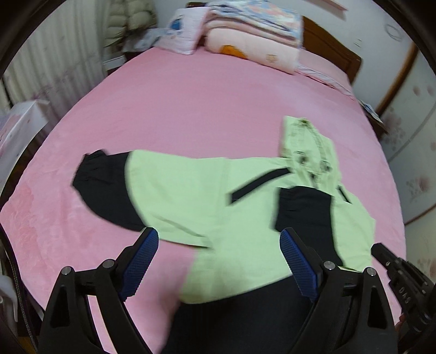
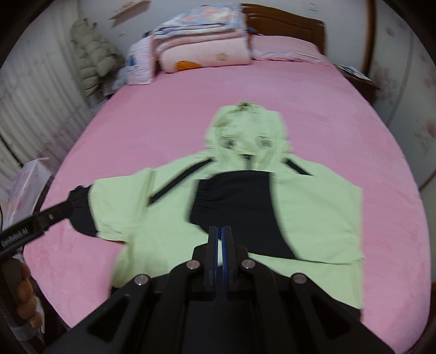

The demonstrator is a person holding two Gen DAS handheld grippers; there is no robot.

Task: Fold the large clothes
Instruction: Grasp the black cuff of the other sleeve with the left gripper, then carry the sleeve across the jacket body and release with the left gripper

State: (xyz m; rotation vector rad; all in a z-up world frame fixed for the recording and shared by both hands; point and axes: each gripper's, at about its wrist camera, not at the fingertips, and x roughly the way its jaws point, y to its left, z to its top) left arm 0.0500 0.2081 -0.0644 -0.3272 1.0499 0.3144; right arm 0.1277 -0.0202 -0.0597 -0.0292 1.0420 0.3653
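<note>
A light green hooded jacket (image 2: 313, 207) with black cuffs lies face up on the pink bed (image 2: 340, 114). Its hood (image 2: 245, 130) points toward the headboard. One sleeve is folded across the chest, its black cuff (image 2: 234, 201) resting there. The other sleeve lies spread out to the left, ending in a black cuff (image 1: 103, 188). My left gripper (image 1: 218, 234) hovers open above the jacket (image 1: 190, 190) near its lower part, with nothing between its blue pads. My right gripper (image 2: 220, 231) is shut and empty above the jacket's middle. The frames are blurred.
Folded quilts and a pillow (image 2: 201, 46) are stacked by the wooden headboard (image 2: 288, 24). A puffy coat (image 2: 92, 60) hangs at the left wall. A white box (image 1: 19, 130) stands beside the bed's left edge. A hand (image 2: 24, 296) holds the left gripper's handle.
</note>
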